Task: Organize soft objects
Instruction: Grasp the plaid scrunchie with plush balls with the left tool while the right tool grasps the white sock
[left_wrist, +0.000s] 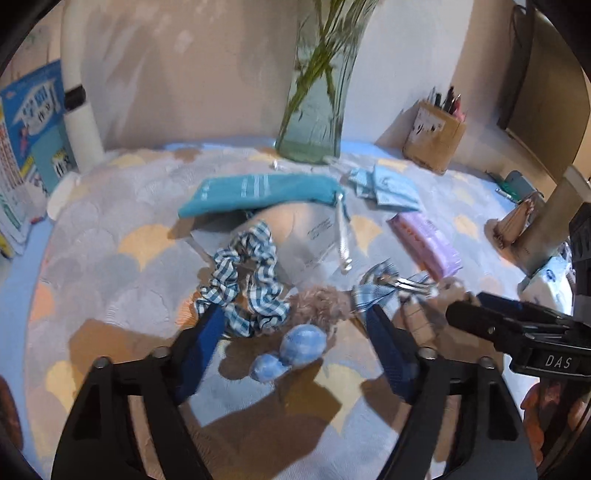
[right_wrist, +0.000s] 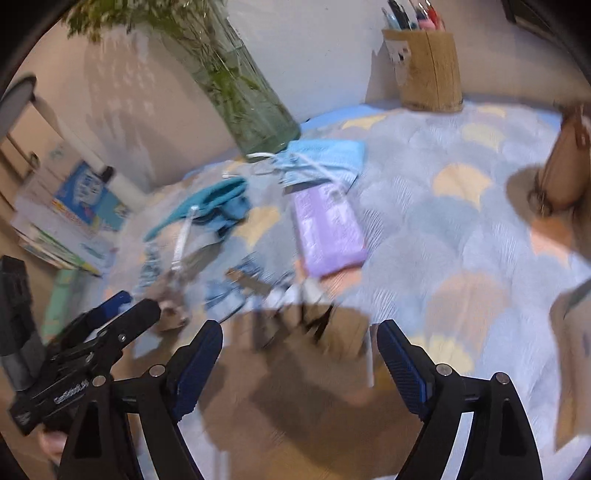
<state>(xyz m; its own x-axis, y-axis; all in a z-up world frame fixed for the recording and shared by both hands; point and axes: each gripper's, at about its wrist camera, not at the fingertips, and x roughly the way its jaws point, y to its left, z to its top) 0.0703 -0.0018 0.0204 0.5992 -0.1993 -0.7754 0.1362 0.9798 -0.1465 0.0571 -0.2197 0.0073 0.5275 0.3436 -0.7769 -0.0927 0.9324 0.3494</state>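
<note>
Your left gripper (left_wrist: 295, 332) hangs wide open and empty over the soft pile: the gingham scrunchie (left_wrist: 245, 284) lies just ahead of its left finger, the blue plush piece (left_wrist: 295, 350) between the fingers. Your right gripper (right_wrist: 299, 354), also spread wide and empty, sits beyond the scrunchie's right (blur hides detail). Open cloth (left_wrist: 110, 258) lies left of the scrunchie.
</note>
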